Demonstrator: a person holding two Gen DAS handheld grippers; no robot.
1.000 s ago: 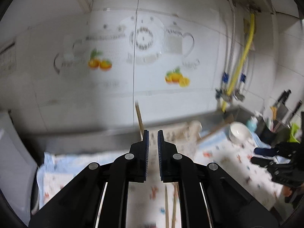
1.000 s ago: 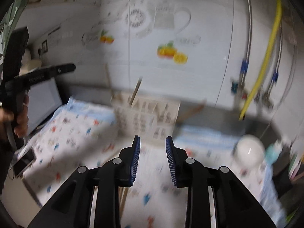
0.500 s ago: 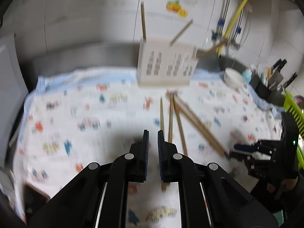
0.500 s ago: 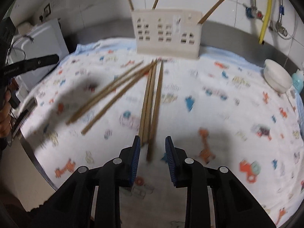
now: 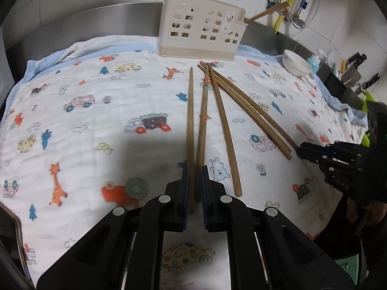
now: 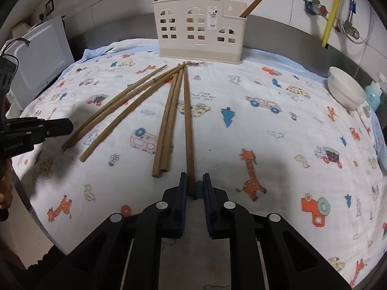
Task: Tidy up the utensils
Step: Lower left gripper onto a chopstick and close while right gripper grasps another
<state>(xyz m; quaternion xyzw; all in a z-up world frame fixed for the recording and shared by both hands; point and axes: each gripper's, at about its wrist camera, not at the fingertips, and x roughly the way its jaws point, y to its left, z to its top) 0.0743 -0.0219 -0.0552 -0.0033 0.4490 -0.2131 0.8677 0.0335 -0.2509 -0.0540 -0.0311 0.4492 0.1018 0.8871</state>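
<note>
so we've got six loose wooden chopsticks (image 6: 169,118) fanned out on the cartoon-print cloth (image 6: 278,145), thin tips all bunched together just in front of the cream utensil holder (image 6: 200,31) with the little window cutouts, thick ends spreading toward us. the holder stands upright at the far edge of the cloth against the steel backsplash, and three chopsticks are already sticking up out of it, two in the left part and one leaning out to the right. our left gripper (image 5: 194,169) sits low over the near ends of two chopsticks (image 5: 196,130) lying side by side, and its jaws are only a narrow gap apart with those ends showing between them; we can't tell if the pads are actually pinching anything. our right gripper (image 6: 194,177) is down at the near end of a single chopstick (image 6: 187,120), jaws a bit wider, the stick close to the left pad (image 6: 182,188) but with a gap on the other side, so not gripped. a white bowl (image 6: 346,91) sits off on the right edge of the cloth with a teal bottle (image 6: 373,95) just beside it.
</note>
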